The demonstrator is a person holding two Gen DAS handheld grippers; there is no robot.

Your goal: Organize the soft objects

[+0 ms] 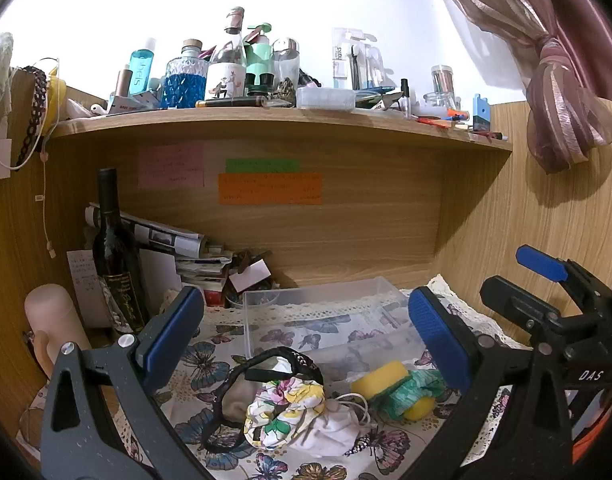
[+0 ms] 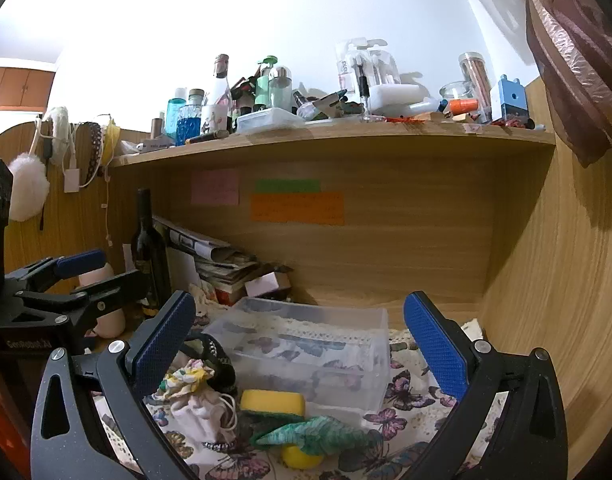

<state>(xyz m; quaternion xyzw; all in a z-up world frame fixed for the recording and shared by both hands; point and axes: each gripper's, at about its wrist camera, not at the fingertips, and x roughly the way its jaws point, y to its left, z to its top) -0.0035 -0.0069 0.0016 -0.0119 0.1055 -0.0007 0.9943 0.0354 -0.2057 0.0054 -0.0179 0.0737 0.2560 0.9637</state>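
Between the wide-spread, empty jaws of the left gripper (image 1: pixel 306 336), in the left wrist view, a heap of soft things is seen on the butterfly-print cloth (image 1: pixel 210 356) covering the tabletop: a floral fabric bundle (image 1: pixel 282 408) with a black headband (image 1: pixel 262 376) looped around it, a white drawstring pouch (image 1: pixel 330 428) touching it, and, nearer the right jaw, a yellow sponge (image 1: pixel 380 384) wrapped by a green cloth (image 1: pixel 414 392). Beyond the jaw tips an empty clear plastic box (image 1: pixel 326 312) is set. The right gripper (image 1: pixel 546 280) is seen off to the right; "DAS" is printed on it, and "bels" is read on a blue bottle (image 1: pixel 140 66) on the shelf. In the right wrist view, the right gripper (image 2: pixel 300 340) is likewise held released and empty, with the sponge and green cloth low between its jaws, the pouch and floral bundle by the left jaw, and the box just beyond. Nothing is judged to have been sorted yet; a first pick is in hand, and a descent onto one item, a closing, and a lift into the box would be called for.
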